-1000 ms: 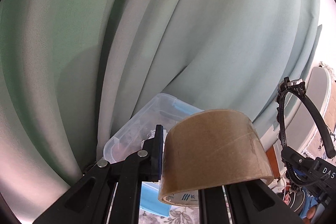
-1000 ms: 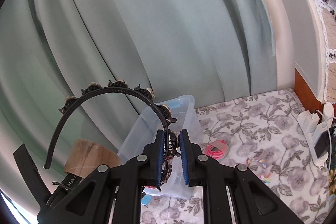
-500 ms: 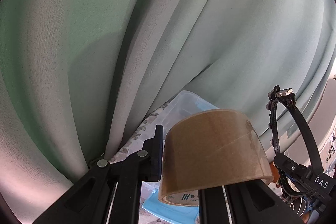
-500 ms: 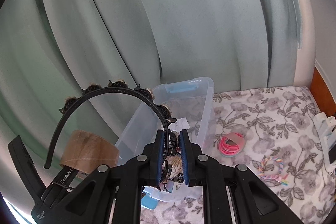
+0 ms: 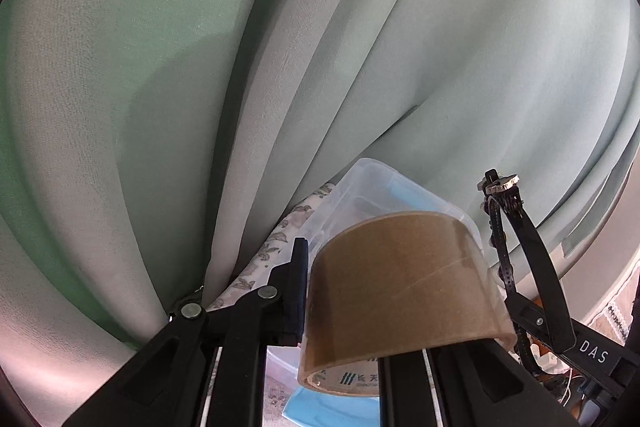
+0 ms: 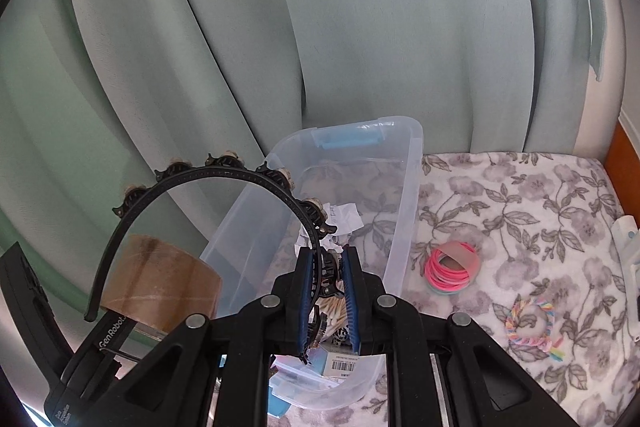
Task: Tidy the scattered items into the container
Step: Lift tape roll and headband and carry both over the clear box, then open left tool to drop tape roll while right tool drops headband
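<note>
My left gripper (image 5: 344, 291) is shut on a brown tape roll (image 5: 404, 287), held in the air left of the clear plastic container (image 5: 376, 187). The roll also shows in the right wrist view (image 6: 160, 279). My right gripper (image 6: 328, 287) is shut on one end of a black studded headband (image 6: 224, 179), held above the near end of the container (image 6: 404, 211). The headband also shows in the left wrist view (image 5: 520, 247). The container holds crumpled paper (image 6: 340, 223) and other small items.
Pink hair ties (image 6: 452, 269) and a rainbow braided band (image 6: 528, 323) lie on the floral cloth (image 6: 520, 195) right of the container. A green curtain (image 6: 320, 27) hangs behind. White chargers (image 6: 628, 247) sit at the far right edge.
Both grippers have swung left and tilted down with their loads still held. The container now sits more centred under the right gripper, and more of its inside shows.
</note>
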Tool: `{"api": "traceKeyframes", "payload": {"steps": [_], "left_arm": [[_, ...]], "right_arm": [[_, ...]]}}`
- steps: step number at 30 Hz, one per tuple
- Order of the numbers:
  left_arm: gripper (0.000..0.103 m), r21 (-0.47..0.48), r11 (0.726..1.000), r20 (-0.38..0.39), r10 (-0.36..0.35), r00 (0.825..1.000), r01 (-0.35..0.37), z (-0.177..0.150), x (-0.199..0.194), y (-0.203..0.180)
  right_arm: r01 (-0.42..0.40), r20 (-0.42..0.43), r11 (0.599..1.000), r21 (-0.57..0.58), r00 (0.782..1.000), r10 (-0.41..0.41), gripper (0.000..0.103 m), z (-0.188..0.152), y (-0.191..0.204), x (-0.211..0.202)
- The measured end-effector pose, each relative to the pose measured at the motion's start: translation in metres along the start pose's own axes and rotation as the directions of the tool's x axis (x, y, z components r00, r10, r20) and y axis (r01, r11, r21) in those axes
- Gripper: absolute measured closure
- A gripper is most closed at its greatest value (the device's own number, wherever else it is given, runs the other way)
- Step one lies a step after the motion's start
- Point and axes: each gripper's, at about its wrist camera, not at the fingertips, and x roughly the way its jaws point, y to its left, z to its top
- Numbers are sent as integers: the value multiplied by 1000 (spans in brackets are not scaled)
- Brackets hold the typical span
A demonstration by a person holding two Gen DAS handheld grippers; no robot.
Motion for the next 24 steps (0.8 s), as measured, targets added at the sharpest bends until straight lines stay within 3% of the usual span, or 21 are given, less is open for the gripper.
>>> {"api": "traceKeyframes", "payload": {"steps": [3, 4, 5, 10, 24], "left_arm": [[64, -1, 1000, -19, 4, 1000, -4, 1, 6, -2], [48, -5, 1000, -24, -4, 1000, 4, 1, 7, -3], [45, -5, 1000, -32, -2, 999, 2, 1, 7, -2], [33, 18, 1000, -36, -11, 999, 12, -5, 2, -3], [29, 61, 998, -21, -24, 999, 25, -11, -34, -18]], "right_arm": [[8, -29, 1000, 3, 1000, -8, 84, 0, -3, 7], [15, -36, 1000, -1, 999, -15, 84, -1, -3, 9], [18, -43, 1000, -5, 999, -18, 84, -2, -3, 11], [24, -51, 1000, -8, 998, -25, 63, -4, -4, 11], [33, -27, 998, 62, 999, -31, 57, -8, -28, -15]]}}
